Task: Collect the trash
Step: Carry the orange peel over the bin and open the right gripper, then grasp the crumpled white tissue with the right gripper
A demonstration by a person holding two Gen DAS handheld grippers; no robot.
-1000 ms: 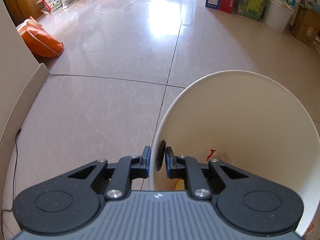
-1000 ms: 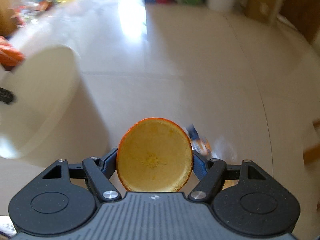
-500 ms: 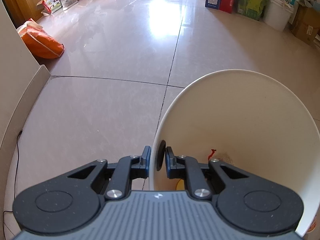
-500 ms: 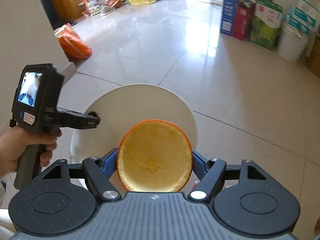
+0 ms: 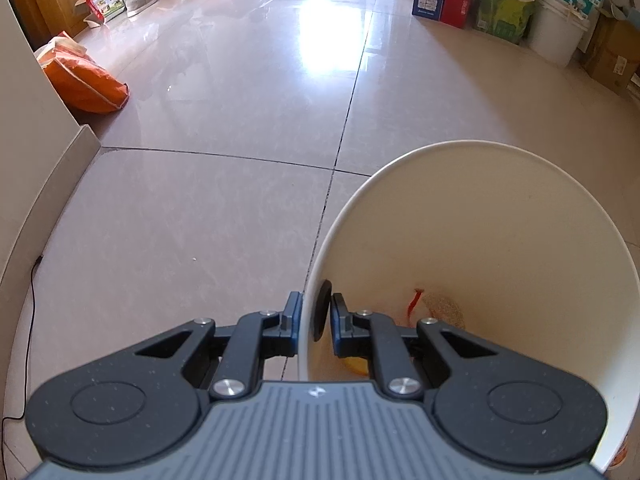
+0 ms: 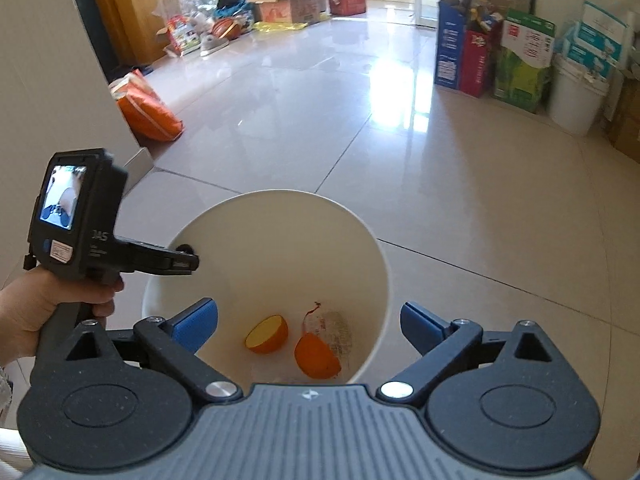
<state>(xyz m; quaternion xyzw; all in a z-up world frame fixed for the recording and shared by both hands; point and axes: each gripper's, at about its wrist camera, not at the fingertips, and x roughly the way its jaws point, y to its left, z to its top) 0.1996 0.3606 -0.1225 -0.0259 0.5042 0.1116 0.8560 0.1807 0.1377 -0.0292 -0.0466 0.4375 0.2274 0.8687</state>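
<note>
— Orange peel (image 6: 267,335) has dropped from the right gripper (image 6: 308,320), jaws now spread above the bucket (image 6: 360,240).
— Light, thin-walled; left gripper (image 5: 316,316) pinches its rim. Hold there.

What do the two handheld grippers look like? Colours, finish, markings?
Both have speckled matte-black linkage arms with silver pivot bolts, a ribbed grey body bearing a small white logo, and blue fingertip pads. The left gripper, seen from the right wrist view, has a pistol-style handle, a small lit rear screen and a sticker. The right gripper matches. No sleeve visible.
</note>
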